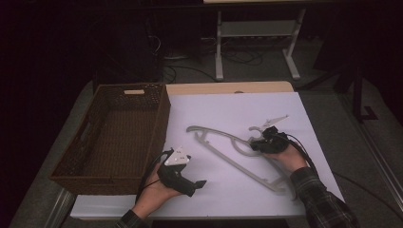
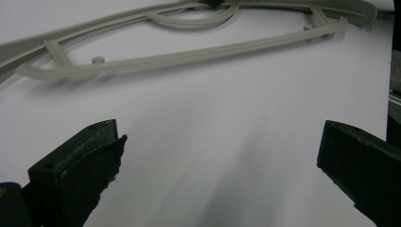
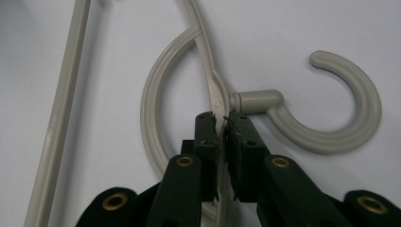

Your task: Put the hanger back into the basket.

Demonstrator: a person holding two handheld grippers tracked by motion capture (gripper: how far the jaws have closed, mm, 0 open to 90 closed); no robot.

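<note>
Dark floor and a white table frame (image 1: 256,42) fill the far background, too dim for me to make out much; nearer, I see the table's white sheet (image 1: 228,114) spread wide, with a bare wooden strip at twelve o'clock; at nine o'clock of the sheet sits the brown wicker basket (image 1: 114,137), its far rim fading into shadow. Next in size, the pale grey plastic hanger (image 1: 228,149) lies flat on the sheet around the centre, running from ten o'clock down to five o'clock; its lower end is partly hidden behind my right sleeve (image 1: 318,194), and in the left gripper view its ends are cut off by the frame. My right gripper (image 3: 221,124) is at three o'clock of the sheet, jaws narrow and pinching the hanger's thin frame just beside the hook's neck; the hook curls away at two o'clock of the jaws. My left gripper (image 2: 217,142) rests at six o'clock, jaws wide with nothing between, the hanger well apart at its twelve o'clock.
</note>
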